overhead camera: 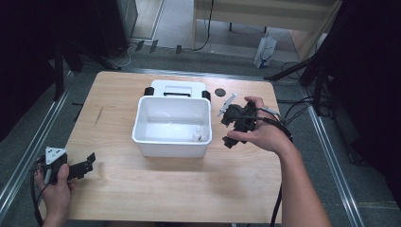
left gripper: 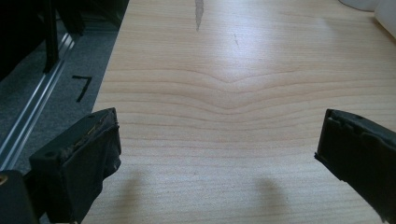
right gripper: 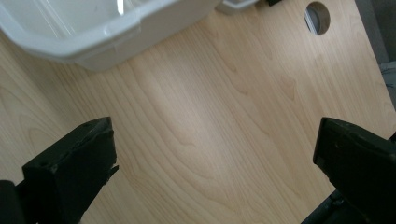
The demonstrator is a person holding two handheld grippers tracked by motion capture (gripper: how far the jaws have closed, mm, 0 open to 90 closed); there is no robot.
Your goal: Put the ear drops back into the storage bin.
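Near the counter's (overhead camera: 142, 189) front-left corner, the left hand-held gripper (overhead camera: 84, 166) gapes wide over bare wood. Right hand-held gripper (overhead camera: 231, 124), equally wide, hovers beside the white bin's (overhead camera: 142, 124) right edge.

A light wooden table (overhead camera: 142, 198) stands on a grey floor (overhead camera: 28, 142), and it has a small round hole (overhead camera: 220, 91) near the far edge. Shiny metal rails (overhead camera: 331, 156) run along the floor on both sides of the table, and dark stands (overhead camera: 59, 71) rise in the black corners. Farther back there is a pale wooden bench (overhead camera: 265, 12), a white paper bag (overhead camera: 265, 51) on the floor, and some black cables (overhead camera: 205, 33).
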